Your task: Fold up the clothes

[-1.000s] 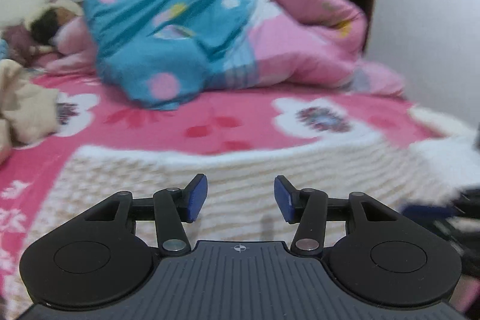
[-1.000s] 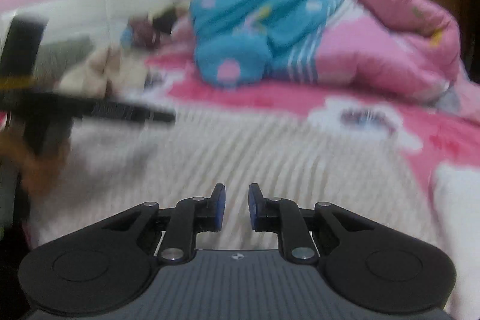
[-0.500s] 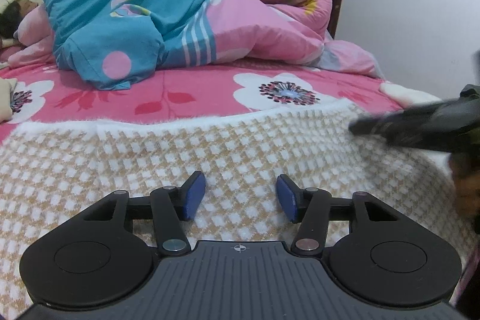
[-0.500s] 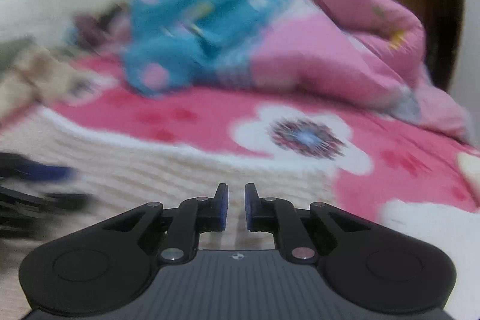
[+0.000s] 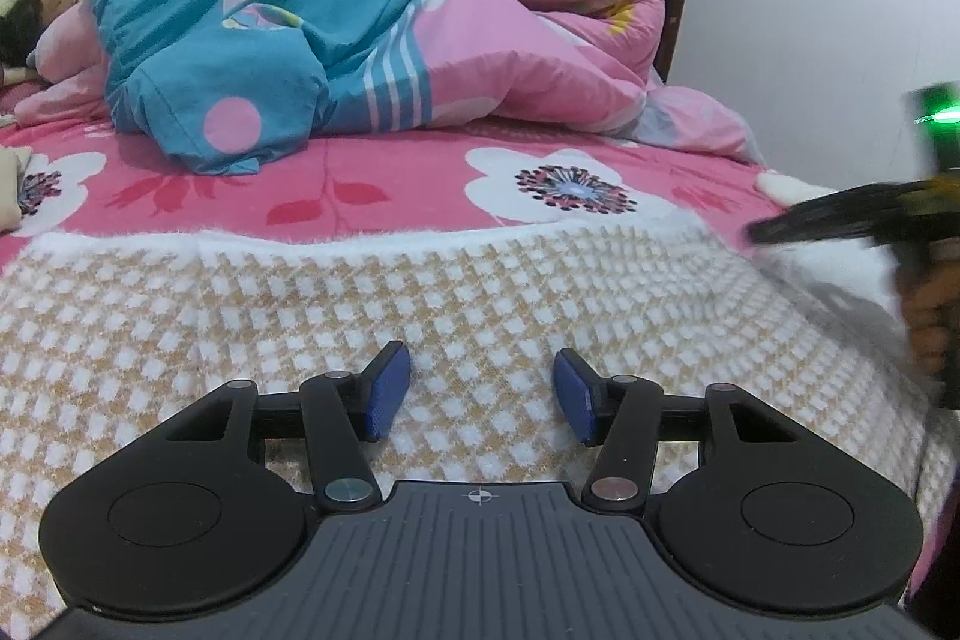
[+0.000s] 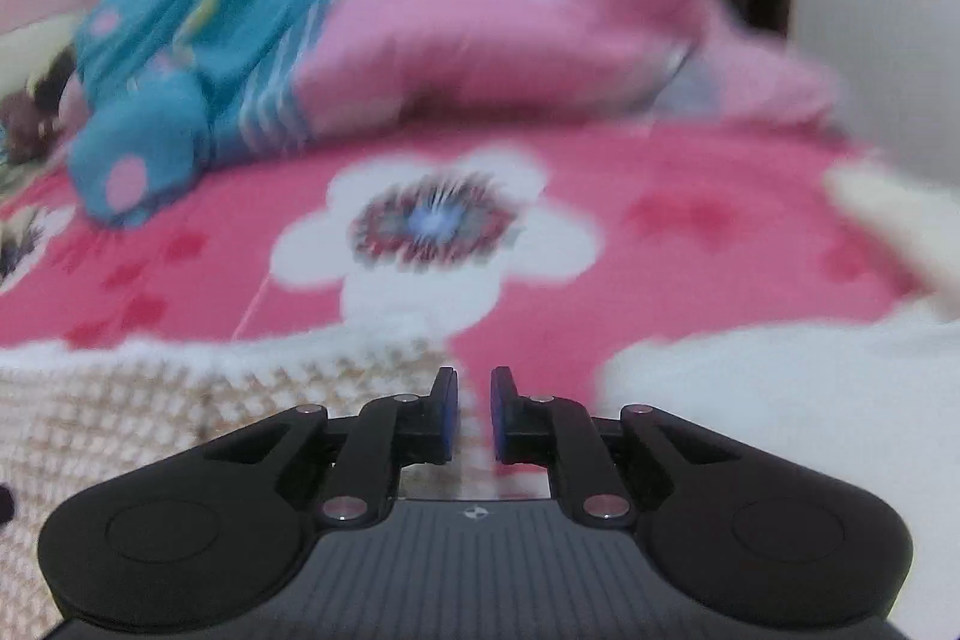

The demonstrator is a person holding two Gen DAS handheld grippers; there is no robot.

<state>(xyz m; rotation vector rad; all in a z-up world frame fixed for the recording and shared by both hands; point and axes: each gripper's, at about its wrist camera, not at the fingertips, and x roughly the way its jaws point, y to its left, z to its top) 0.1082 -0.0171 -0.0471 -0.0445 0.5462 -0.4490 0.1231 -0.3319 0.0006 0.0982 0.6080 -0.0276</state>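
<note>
Bed with pink floral sheet (image 5: 384, 184). Tan-and-white checked garment (image 5: 360, 316) spread flat at 6 o'clock. Heaped blue-pink quilt (image 5: 336, 34) at 12, white wall (image 5: 810, 10) at 2. Left gripper (image 5: 482, 393): fingers spread, empty, over garment. Right gripper (image 6: 474, 415): fingers nearly together, narrow gap, pinching nothing.

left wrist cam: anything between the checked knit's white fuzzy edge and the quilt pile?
Only bare pink floral bedsheet lies between the checked knit and the quilt pile. Left wrist view shows it sharply.
</note>
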